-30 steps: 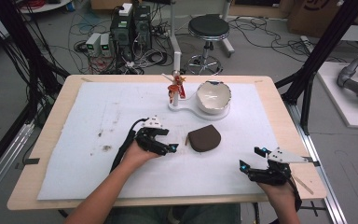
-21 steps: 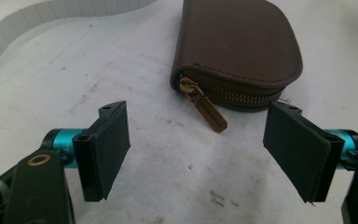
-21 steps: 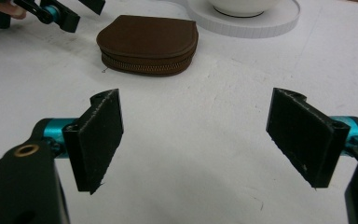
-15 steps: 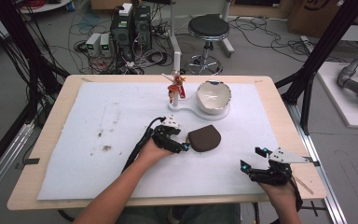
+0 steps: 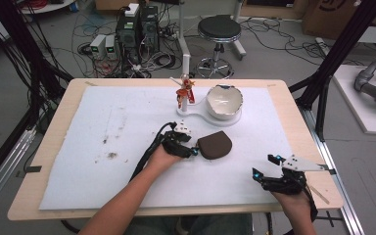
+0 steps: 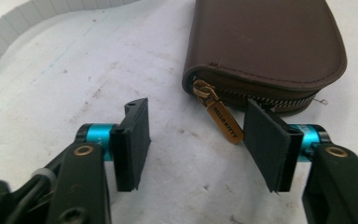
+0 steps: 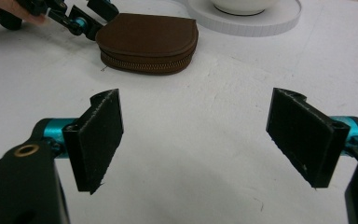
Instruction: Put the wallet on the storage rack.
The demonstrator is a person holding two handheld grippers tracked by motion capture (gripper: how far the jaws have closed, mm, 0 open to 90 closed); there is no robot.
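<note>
The brown pouch (image 6: 265, 44) is cut off by the frame's top edge.

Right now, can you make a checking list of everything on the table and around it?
Surface: wooden table under a white mat with small dark specks.
Job's things: brown zip pouch lying flat, zip shut, gold pull tab lying on the mat.
Clutter: white bowl on a white stand that holds a small orange figure.
Grippers: left gripper open, jaws either side of the pull tab, not touching it; right gripper open, holding nothing, near the table's front right.
Cables: a black one trails from the left gripper; more lie tangled on the floor.
Surroundings: black stool, computer boxes, black frame poles.
</note>
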